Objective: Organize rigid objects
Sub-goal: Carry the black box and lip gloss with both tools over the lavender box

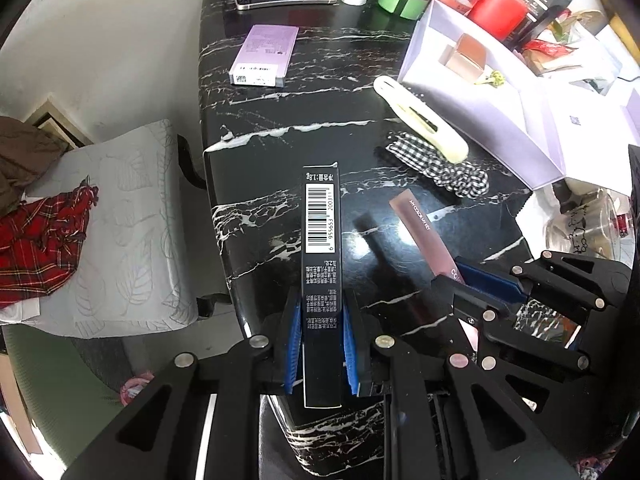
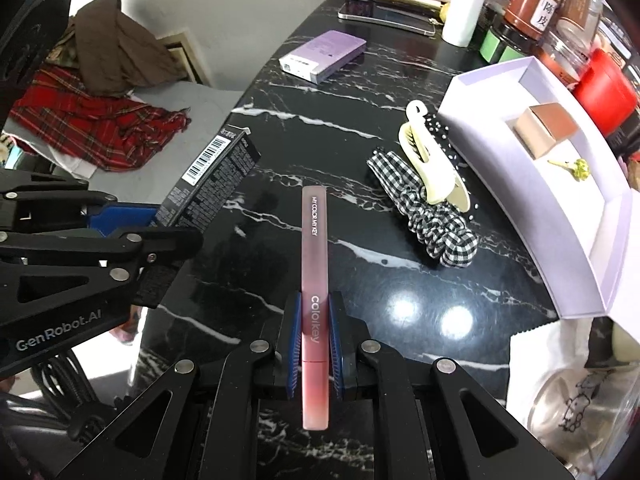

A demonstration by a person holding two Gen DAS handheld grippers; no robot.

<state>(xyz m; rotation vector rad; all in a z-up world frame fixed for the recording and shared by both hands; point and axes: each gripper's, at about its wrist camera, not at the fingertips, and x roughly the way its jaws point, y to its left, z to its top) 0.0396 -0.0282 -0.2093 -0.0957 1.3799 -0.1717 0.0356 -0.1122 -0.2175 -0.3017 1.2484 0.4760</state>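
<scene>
My left gripper (image 1: 320,320) is shut on a long black barcode box (image 1: 321,240), held above the black marble table (image 1: 248,128). My right gripper (image 2: 315,320) is shut on a slim pink Colorkey tube (image 2: 315,248), also above the table. In the left wrist view the right gripper (image 1: 460,276) and pink tube (image 1: 424,228) show at right. In the right wrist view the left gripper (image 2: 160,216) and black box (image 2: 212,176) show at left. A white open box (image 2: 560,184) holding a small brown box (image 2: 544,128) stands at the right.
A cream hair claw (image 2: 432,168) and checked scrunchie (image 2: 432,220) lie beside the white box. A purple flat box (image 2: 324,55) lies farther back. Jars, bottles and a phone (image 2: 384,16) crowd the far edge. A chair with red plaid cloth (image 2: 100,132) stands left of the table.
</scene>
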